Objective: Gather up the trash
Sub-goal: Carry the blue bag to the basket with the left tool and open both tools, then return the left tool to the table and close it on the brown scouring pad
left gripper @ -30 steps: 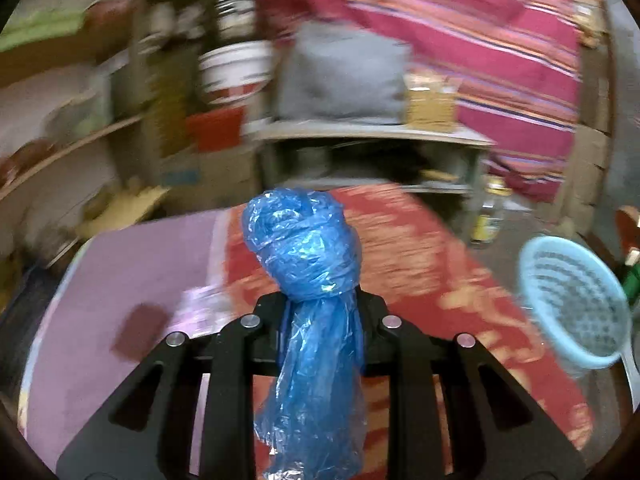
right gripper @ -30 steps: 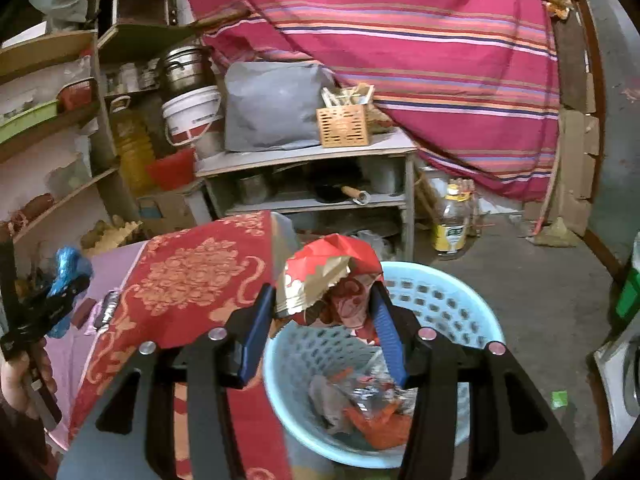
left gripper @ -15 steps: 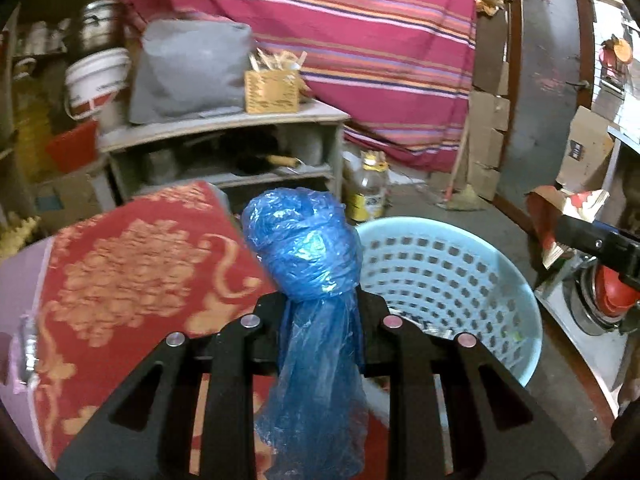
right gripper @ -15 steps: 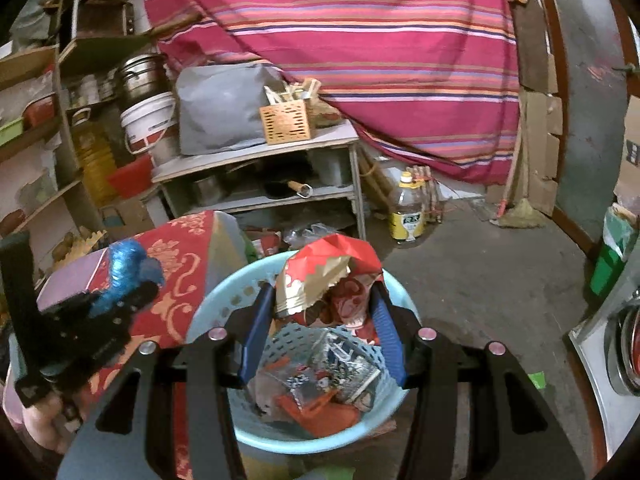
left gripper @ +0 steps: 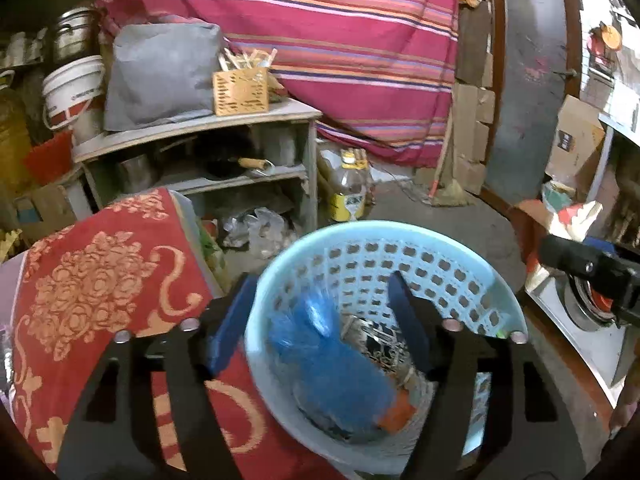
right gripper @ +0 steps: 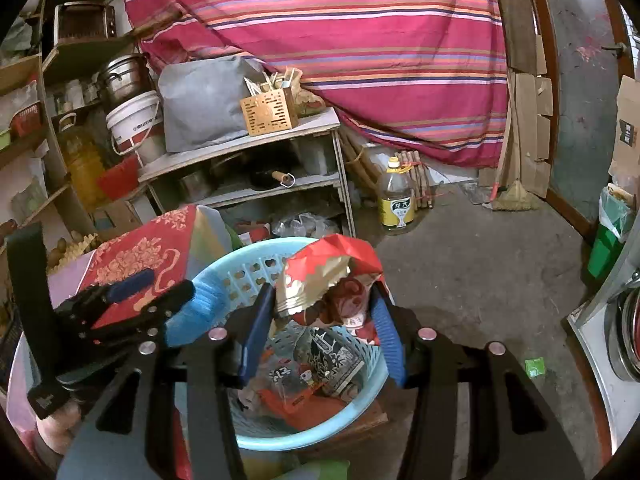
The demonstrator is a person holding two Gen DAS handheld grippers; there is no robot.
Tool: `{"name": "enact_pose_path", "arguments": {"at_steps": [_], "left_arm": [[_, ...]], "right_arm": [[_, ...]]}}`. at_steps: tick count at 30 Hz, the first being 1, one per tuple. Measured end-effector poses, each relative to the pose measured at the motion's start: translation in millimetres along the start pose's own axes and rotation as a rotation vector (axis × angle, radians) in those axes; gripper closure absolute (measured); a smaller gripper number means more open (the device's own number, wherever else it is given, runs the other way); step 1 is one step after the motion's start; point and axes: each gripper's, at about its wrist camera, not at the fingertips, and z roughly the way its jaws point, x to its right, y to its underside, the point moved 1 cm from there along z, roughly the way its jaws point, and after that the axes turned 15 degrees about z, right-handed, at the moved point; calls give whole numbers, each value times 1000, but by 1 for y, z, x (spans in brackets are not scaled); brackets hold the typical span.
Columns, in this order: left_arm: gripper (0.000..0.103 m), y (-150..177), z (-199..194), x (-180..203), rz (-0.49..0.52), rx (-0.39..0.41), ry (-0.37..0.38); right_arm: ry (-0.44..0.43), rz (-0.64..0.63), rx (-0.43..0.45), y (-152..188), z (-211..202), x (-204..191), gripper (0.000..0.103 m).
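Left gripper (left gripper: 320, 320) jaws just spread wide, nothing between the pads; blurred blue plastic bag (left gripper: 332, 364) loose below them, inside the pale blue perforated plastic basket (left gripper: 472, 256). Right gripper (right gripper: 320, 324) half closed, clamped on crumpled red-and-gold foil wrapper (right gripper: 332, 276), above same basket. Beyond: grey shelf unit (right gripper: 240, 156), striped red cloth (right gripper: 360, 40).

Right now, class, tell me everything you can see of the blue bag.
The blue bag is crumpled thin plastic, bright blue and glossy, blurred as if in motion. It sits between the pads of the left gripper, whose jaws have just been opening and no longer press it. It lies inside the pale blue basket, over the other trash there, near the basket's left wall. In the right wrist view it is a blue smear at the basket's rim.
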Motion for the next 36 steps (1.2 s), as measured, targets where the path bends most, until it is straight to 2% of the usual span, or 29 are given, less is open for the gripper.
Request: {"name": "enact_pose_path", "arguments": {"at_steps": [2,7,10,12,13,14,18,21,25,28,36], "left_arm": [[19,1,-9,-10,-15,21,-34],[7,7,-34,-40,-62,45,-140],[6,17,-49,-65,-96,33,-192],[6,23,-56,-79,-114,23,-216],[6,26,-59,-85,-122,18,-227],[6,30,-63,-95,-128,11,-243],[6,45,-81,-119,-136,-4,-303],[6,58,-95,-143,-150,-18,-350],[6,81,-116,-179,-180,-37,-404],[6,104,-131,-212,-193,-73,-467],[6,169,-164,-291,-267,-162,-576]], "right_arm": [[-3,-2,-3,0,1,-2,54],[-21,-15,-21,5,8,-17,54],[-20,-24,-29,10,13,-27,51],[-15,-17,-29,11,15,-32,38],[-5,-11,-18,12,16,-35,25],[2,-9,-11,12,16,-38,20],[-1,-2,-15,15,19,-52,20],[-22,-7,1,17,15,-66,15],[-63,-52,22,24,9,-101,12],[-91,-74,19,32,11,-126,12],[-153,-135,-34,62,27,-189,11]]}}
